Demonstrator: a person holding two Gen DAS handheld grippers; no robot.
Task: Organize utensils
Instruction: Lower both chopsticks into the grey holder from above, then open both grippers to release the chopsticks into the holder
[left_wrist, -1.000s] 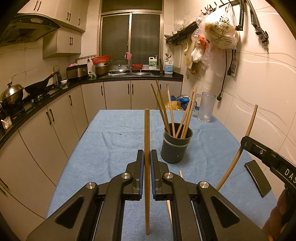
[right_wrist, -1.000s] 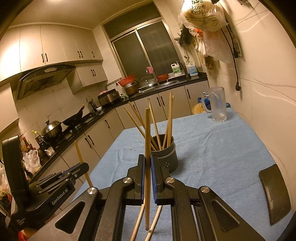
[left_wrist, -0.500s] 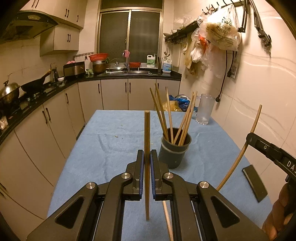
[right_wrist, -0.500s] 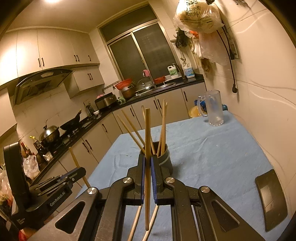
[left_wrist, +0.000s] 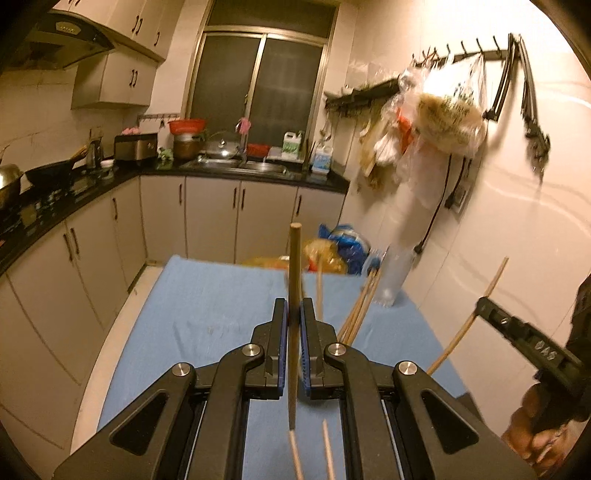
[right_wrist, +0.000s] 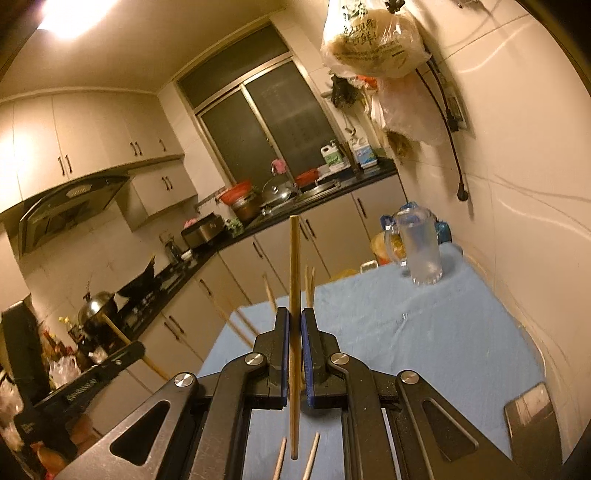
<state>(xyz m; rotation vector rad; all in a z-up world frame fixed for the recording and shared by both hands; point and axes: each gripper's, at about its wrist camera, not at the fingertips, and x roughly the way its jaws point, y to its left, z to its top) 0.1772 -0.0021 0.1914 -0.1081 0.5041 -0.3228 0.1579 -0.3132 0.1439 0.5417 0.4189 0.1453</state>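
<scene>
My left gripper is shut on a wooden chopstick that stands upright between its pads. Behind its jaws only the tops of several chopsticks show; the grey holder they stand in is hidden. My right gripper is shut on another upright chopstick, with more chopstick tops behind it. In the left wrist view the right gripper sits at the far right with its thin chopstick. The left gripper appears low on the left. Two loose chopsticks lie on the blue cloth.
A clear glass mug stands at the far right end of the table by the wall. A dark flat object lies on the cloth at the near right. Kitchen counters run along the left and back. Bags hang on the right wall.
Both grippers have risen and moved forward over the table with their chopsticks. The grey holder, plain before, is now hidden behind the jaws. The pictures are blurred by the motion.
</scene>
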